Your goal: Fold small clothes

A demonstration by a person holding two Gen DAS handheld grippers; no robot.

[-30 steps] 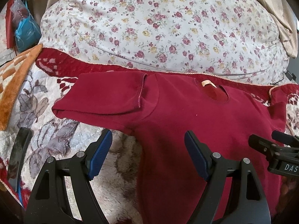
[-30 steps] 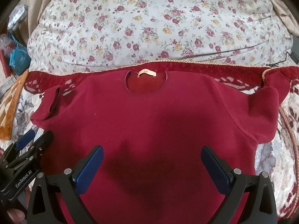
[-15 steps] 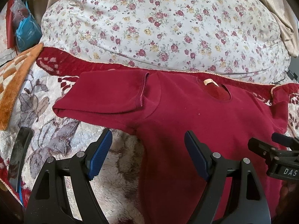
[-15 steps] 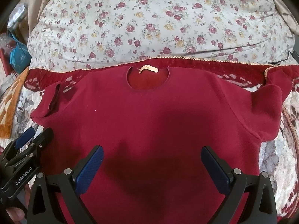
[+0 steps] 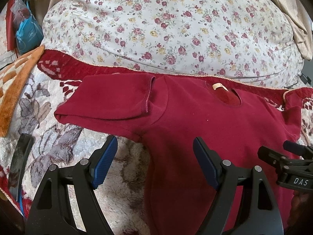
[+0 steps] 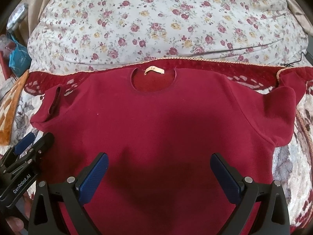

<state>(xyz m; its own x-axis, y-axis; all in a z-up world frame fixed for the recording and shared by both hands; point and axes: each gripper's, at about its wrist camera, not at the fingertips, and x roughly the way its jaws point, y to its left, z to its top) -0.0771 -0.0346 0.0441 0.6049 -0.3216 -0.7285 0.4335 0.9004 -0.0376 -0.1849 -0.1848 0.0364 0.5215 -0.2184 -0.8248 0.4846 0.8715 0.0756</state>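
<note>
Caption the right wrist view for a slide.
Open right gripper above a flat red shirt beside a floral pillow.

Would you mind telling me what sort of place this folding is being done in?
Most likely a bedroom at home: the red shirt lies spread on a plush patterned blanket, with a large floral-print pillow or duvet bunched behind it. It looks like a bed rather than a table.

Black-framed left tool [image 5: 155, 161] and right tool [image 6: 159, 173], ribbed blue pads [image 5: 104, 165], silver screws, white "DAS" and "GenRobot.AI" lettering, bare skin at seven o'clock.
</note>
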